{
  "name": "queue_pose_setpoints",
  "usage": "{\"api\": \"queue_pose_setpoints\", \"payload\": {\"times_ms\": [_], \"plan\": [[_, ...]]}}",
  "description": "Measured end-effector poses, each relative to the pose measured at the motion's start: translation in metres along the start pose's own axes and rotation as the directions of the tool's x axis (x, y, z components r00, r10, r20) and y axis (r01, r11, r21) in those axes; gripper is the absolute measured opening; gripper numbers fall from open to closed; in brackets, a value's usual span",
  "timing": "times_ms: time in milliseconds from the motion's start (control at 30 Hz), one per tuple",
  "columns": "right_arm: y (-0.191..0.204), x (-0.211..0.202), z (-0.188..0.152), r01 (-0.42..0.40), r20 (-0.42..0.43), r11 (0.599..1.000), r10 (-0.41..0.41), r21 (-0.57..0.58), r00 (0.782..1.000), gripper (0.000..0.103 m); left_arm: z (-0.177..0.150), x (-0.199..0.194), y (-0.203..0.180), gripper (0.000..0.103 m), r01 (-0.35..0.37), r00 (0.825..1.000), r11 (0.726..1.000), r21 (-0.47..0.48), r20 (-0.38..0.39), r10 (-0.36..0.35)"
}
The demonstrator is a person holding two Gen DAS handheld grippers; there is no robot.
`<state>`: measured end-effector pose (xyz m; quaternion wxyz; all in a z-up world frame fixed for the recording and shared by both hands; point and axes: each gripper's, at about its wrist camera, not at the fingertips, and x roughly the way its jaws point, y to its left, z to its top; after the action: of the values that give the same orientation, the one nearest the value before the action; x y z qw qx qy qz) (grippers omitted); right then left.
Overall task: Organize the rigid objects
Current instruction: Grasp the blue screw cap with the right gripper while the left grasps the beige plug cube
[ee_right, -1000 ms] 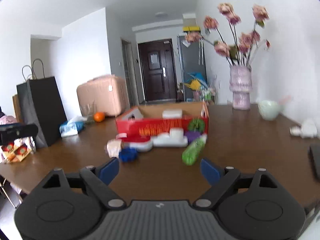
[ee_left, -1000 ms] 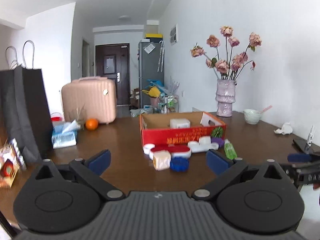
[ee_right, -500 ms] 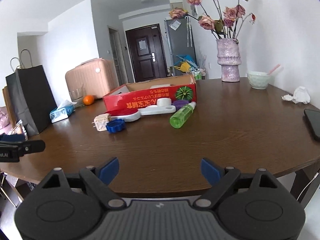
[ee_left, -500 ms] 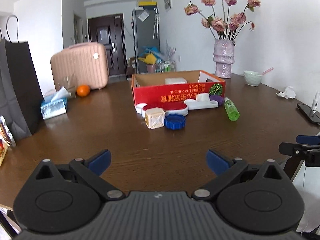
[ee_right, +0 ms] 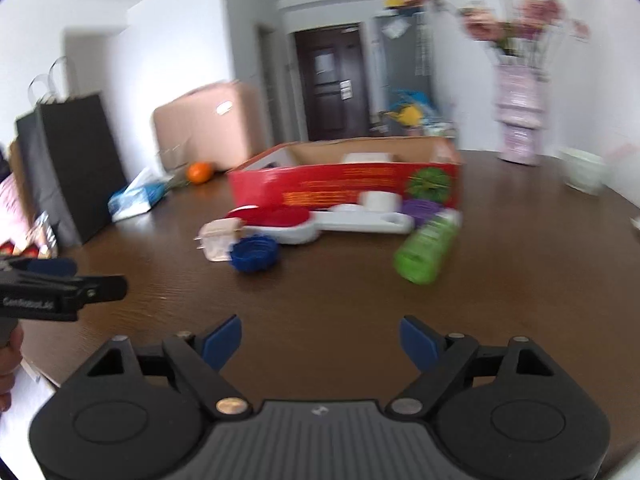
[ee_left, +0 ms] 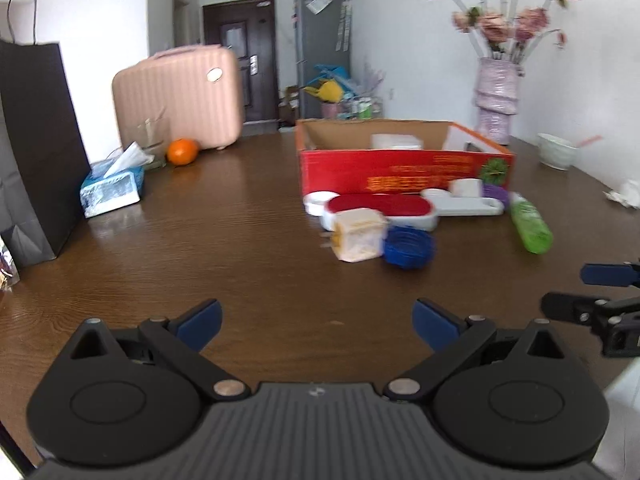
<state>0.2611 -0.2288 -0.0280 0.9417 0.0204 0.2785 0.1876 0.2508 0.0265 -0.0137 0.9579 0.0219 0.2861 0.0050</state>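
Both tongs, left (ee_left: 316, 320) and right (ee_right: 321, 338), gape wide, empty, above the table (ee_left: 240, 264)

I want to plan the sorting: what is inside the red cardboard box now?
Inside the red cardboard box, one white rectangular object shows near the far wall. The front wall hides the box floor, so anything lower cannot be seen.

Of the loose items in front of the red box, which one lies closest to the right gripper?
The green bottle, lying on its side, sits nearest ahead of the right gripper. The blue lid and beige cube lie further to its left.
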Motion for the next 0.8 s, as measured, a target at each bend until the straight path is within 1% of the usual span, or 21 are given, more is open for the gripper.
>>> {"api": "queue_pose_setpoints", "payload": {"times_ms": [67,167,267,333,367,433,467,500,533,600,667,700,733,800], "plan": [[0.017,0.025,0.015,-0.043,-0.021,0.997,0.042,-0.057,0.999,0.081,0.005,0.011,0.009,0.103,-0.017,1.000,1.000,-0.007,-0.013,0.017],[0.038,0.061,0.036,-0.103,-0.042,0.986,0.098,-0.133,0.994,0.080,0.015,0.029,0.019,0.103,-0.031,0.999,1.000,0.007,-0.030,0.031],[0.046,0.100,0.054,-0.102,-0.064,0.984,0.093,-0.149,0.994,0.080,0.022,0.048,0.018,0.103,-0.058,0.997,0.997,0.046,-0.042,0.060],[0.047,0.123,0.062,-0.105,-0.087,0.985,0.094,-0.136,0.992,0.077,0.025,0.060,0.014,0.103,-0.047,0.997,0.997,0.068,-0.052,0.051],[0.046,0.133,0.064,-0.114,-0.104,0.985,0.101,-0.128,0.989,0.074,0.027,0.065,0.013,0.103,-0.043,0.997,0.997,0.070,-0.055,0.047],[0.045,0.143,0.065,-0.126,-0.122,0.985,0.112,-0.115,0.986,0.058,0.029,0.074,0.010,0.103,-0.030,0.998,0.997,0.068,-0.059,0.034],[0.044,0.146,0.065,-0.144,-0.127,0.983,0.129,-0.116,0.984,0.054,0.030,0.079,0.009,0.103,-0.021,0.998,0.998,0.063,-0.063,0.025],[0.041,0.146,0.063,-0.158,-0.135,0.980,0.142,-0.117,0.981,0.053,0.032,0.085,0.005,0.103,-0.014,0.997,0.998,0.056,-0.070,0.018],[0.038,0.144,0.062,-0.155,-0.131,0.981,0.140,-0.114,0.981,0.053,0.034,0.089,0.000,0.103,-0.020,0.997,0.998,0.051,-0.071,0.023],[0.024,0.133,0.061,-0.103,-0.091,0.990,0.095,-0.093,0.991,0.053,0.036,0.097,-0.013,0.103,-0.035,0.998,0.999,0.019,-0.044,0.035],[0.004,0.119,0.062,-0.082,-0.064,0.995,0.078,-0.057,0.995,0.053,0.040,0.102,-0.026,0.103,0.002,1.000,1.000,0.010,-0.026,-0.002],[-0.007,0.110,0.063,-0.084,-0.052,0.996,0.083,-0.024,0.995,0.053,0.043,0.105,-0.031,0.103,0.006,1.000,1.000,0.003,-0.016,-0.006],[-0.016,0.101,0.063,-0.085,-0.041,0.996,0.086,0.005,0.995,0.053,0.045,0.107,-0.036,0.103,-0.001,1.000,1.000,-0.011,-0.006,0.001],[-0.030,0.086,0.061,-0.074,-0.018,0.997,0.075,0.022,0.997,0.053,0.048,0.115,-0.044,0.103,-0.046,0.999,0.998,-0.042,-0.005,0.046]]}}
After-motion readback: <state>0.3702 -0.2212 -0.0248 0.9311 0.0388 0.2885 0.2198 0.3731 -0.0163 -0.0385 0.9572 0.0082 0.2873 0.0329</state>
